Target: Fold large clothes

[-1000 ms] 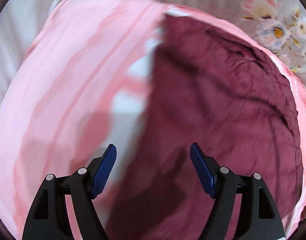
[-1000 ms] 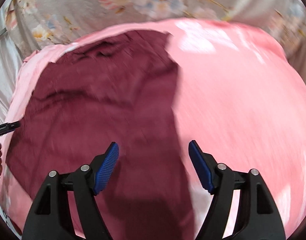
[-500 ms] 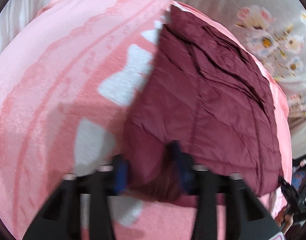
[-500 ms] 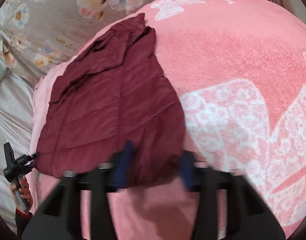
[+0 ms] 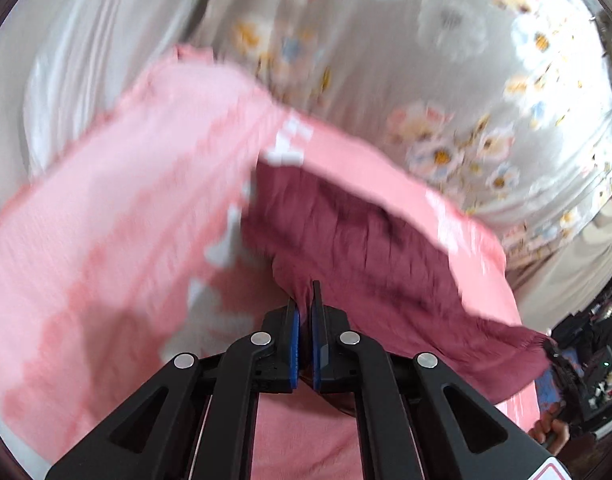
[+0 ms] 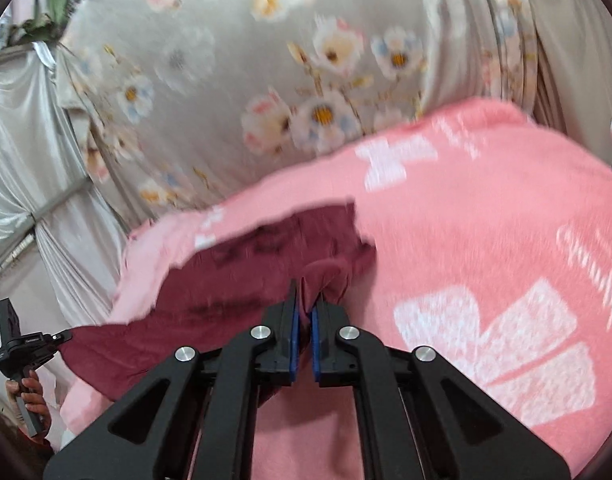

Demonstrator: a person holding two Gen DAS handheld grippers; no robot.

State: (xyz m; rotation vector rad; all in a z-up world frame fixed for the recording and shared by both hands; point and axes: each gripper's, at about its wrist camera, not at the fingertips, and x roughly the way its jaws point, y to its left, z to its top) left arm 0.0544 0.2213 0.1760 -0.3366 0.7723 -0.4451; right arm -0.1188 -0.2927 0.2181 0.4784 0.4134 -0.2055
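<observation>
Claw (image 5: 305,308) pinches garment (image 5: 370,248) hem.

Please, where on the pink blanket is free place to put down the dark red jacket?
The wide bare part of the pink fleece blanket lies right of the maroon quilted jacket, up to the floral curtain. A second bare strip lies on its left, in the left wrist view. The middle is crowded: the jacket and both tools.

A pink blanket (image 6: 486,240) with white butterfly patterns covers the bed. Behind it hangs a grey flowered curtain (image 6: 266,80), with plain white drapery (image 6: 22,160) gathered beside it at the left edge
</observation>
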